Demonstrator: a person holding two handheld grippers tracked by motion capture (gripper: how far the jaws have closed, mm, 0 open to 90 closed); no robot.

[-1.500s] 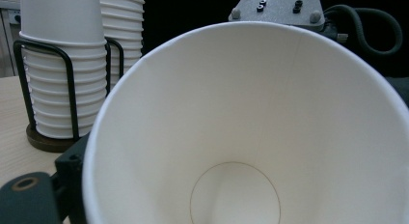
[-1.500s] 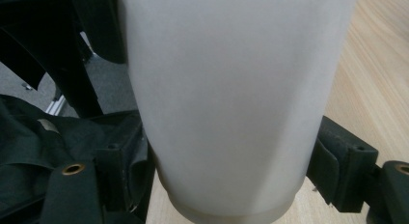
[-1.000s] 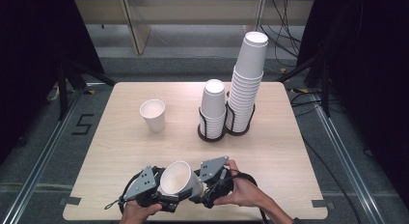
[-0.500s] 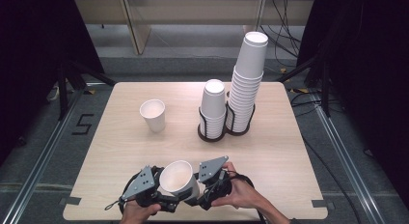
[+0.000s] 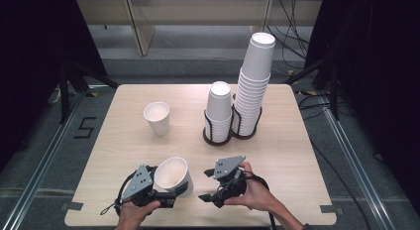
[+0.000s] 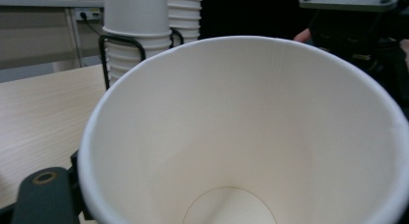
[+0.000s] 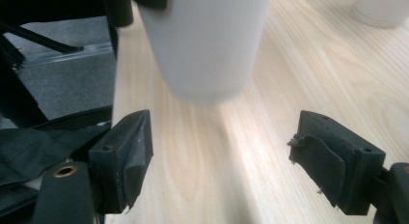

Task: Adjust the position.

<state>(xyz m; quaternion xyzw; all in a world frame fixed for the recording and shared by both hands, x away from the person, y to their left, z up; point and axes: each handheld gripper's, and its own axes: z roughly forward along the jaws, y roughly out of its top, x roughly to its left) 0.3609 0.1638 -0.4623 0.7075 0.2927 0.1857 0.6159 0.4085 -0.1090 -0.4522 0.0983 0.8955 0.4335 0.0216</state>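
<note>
The paper cup [image 5: 173, 173] is clamped at its wall in the left gripper [image 5: 171, 190] — whose jaws have just been closing on it — tilted, mouth up, over the near edge of the table [image 5: 297, 160]. Just right of that cup the right gripper [image 5: 212, 190] hangs with jaws apart on nothing. Beyond the cup stand a single cup [image 5: 157, 118] and — further right — two cup stacks [image 5: 237, 106] in a black holder [image 5: 218, 139].

lone cup [image 5: 157, 118], two cup stacks [image 5: 255, 81], holder [image 5: 218, 138]
</note>
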